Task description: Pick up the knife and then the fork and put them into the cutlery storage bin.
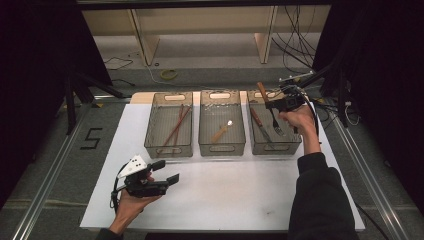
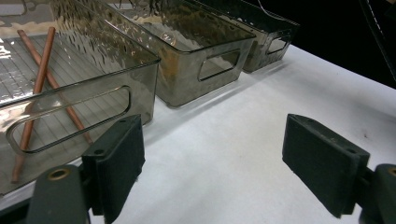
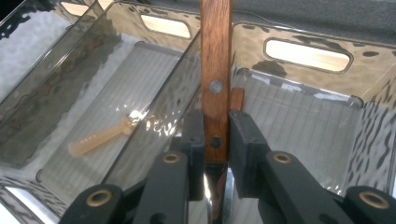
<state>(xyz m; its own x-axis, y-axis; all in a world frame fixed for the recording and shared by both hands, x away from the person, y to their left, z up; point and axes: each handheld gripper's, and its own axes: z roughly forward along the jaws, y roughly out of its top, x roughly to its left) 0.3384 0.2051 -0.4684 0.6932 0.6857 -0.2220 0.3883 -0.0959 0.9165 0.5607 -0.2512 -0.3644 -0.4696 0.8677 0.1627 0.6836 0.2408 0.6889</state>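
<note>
While the right gripper hung over the right bin, its jaws were clamped on the wooden handle of a fork, the pads pressing the wood from both sides just below a rivet. In the high view the handle rose past the far rim of that bin and the metal tines hung down inside it. A knife with a brown handle lay on the floor of the same bin, to the left of the fork, with a strip of bare ribbed floor between them. In the right gripper view the wall shared with the middle bin ran close beside the left pad, and the far wall with its handle slot stood well beyond the fork.

The middle bin sat just left of the right bin and held a small pale spoon near its centre. The left bin, next along, held a pair of chopsticks crossed on its floor.

The left gripper was well in front of the left bin, low over the white table, its jaws standing wide apart with nothing between them. In front of all three bins the table was bare out to its near edge.
</note>
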